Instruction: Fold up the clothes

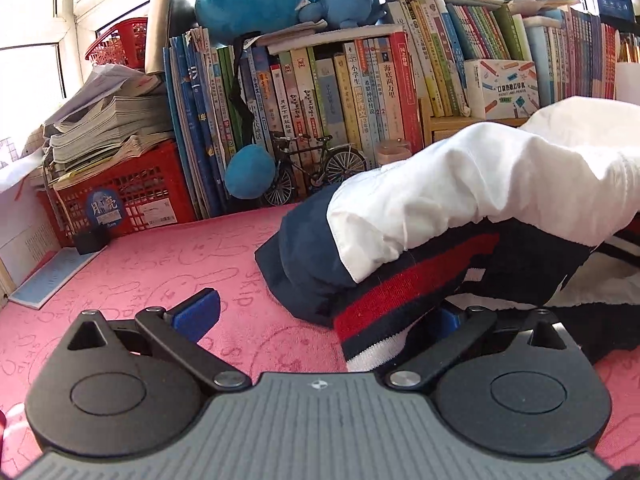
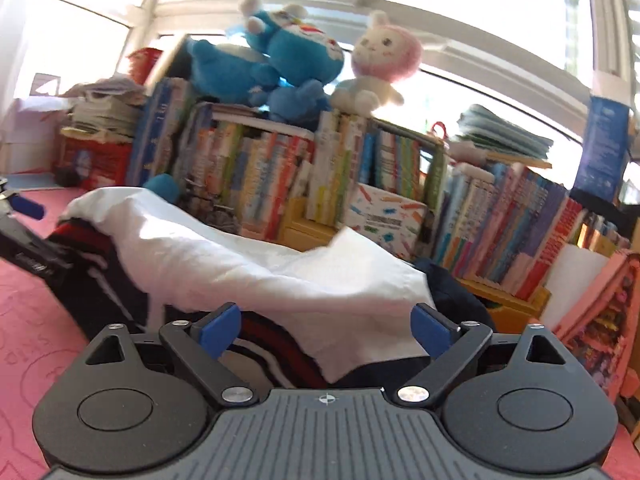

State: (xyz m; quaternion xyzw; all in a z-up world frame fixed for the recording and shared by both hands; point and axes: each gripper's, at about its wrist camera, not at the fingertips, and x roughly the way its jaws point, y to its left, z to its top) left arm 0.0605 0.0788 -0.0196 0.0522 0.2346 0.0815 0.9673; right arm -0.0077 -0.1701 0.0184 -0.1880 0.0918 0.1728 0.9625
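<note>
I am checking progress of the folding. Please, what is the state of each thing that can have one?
jacket: bunched up, not folded flat, lying on the pink cloth.
left gripper: open, striped hem between its fingers.
right gripper: open, jacket fabric between its fingers.

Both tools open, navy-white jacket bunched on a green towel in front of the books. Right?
Not quite: the towel is pink, not green, as the left wrist view shows. The rest holds: left tool and right tool are open, and the navy and white jacket lies bunched before the books.
</note>
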